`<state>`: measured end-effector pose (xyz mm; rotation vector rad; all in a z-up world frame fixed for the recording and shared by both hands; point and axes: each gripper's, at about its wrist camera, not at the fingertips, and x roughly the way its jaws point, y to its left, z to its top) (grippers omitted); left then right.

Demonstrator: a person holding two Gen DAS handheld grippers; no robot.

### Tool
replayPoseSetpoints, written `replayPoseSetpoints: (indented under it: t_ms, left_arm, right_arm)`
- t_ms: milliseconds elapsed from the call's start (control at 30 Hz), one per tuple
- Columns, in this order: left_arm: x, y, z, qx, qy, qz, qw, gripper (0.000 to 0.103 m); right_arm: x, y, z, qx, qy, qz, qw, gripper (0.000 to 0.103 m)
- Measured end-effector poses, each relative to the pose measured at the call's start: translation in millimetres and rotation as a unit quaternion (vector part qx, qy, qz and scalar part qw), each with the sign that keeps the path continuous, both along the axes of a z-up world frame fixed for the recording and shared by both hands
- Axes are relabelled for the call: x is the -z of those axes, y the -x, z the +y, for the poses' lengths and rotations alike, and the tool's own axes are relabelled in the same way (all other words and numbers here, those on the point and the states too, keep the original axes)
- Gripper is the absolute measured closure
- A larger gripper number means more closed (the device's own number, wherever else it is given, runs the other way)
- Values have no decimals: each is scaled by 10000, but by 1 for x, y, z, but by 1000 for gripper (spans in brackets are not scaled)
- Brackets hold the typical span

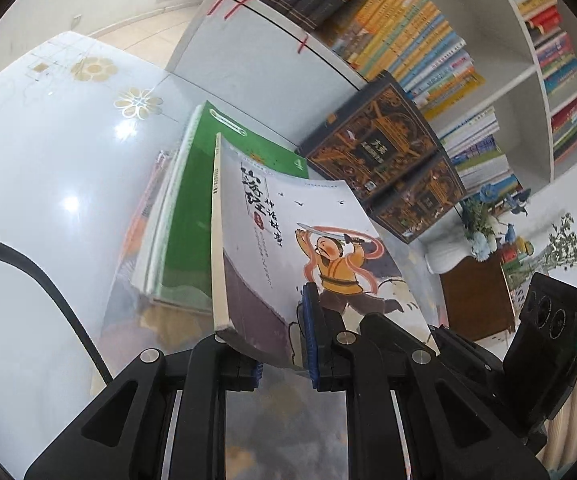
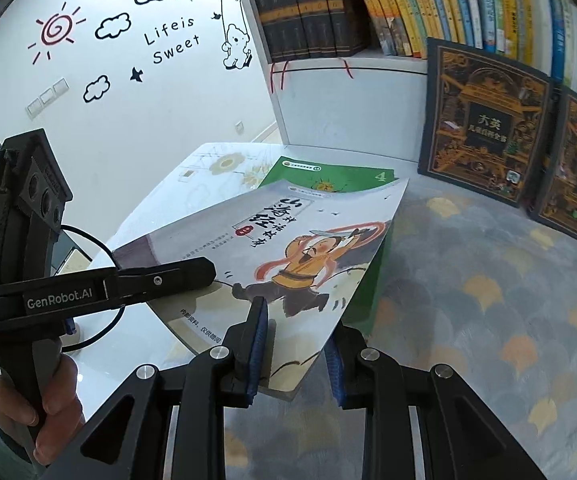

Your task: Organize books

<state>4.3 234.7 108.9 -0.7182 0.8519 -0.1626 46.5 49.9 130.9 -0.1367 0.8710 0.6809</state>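
Right wrist view: the glossy table [image 2: 144,216] (bookshelf [image 2: 352,64] behind) is shown; the illustrated book [image 2: 288,240] is clamped by both the left gripper [image 1: 284,360] and right gripper [image 2: 294,356].

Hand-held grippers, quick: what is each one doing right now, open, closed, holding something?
Left hand-held gripper: closed on the storybook.
Right hand-held gripper: closed on the same storybook, at its other edge.
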Motion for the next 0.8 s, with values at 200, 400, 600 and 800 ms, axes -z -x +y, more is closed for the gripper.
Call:
replayPoseSetpoints:
  t_ms: [200,400,600,800]
  left_arm:
    - [15,-20,10,48,93,68,9999,91]
    - [26,-32,14,89,97,145,9998,91]
    - [31,-33,21,15,19,205,9998,91]
    - [36,-24,36,-177,53,293,9994,91]
  right_arm:
    - [13,-24,11,89,94,144,9998,77]
    - [28,-45,17,174,147,322,9992,77]
    - [35,-55,23,170,263,353,9989,77]
    - [46,-70,14,410,12,852,9955,77]
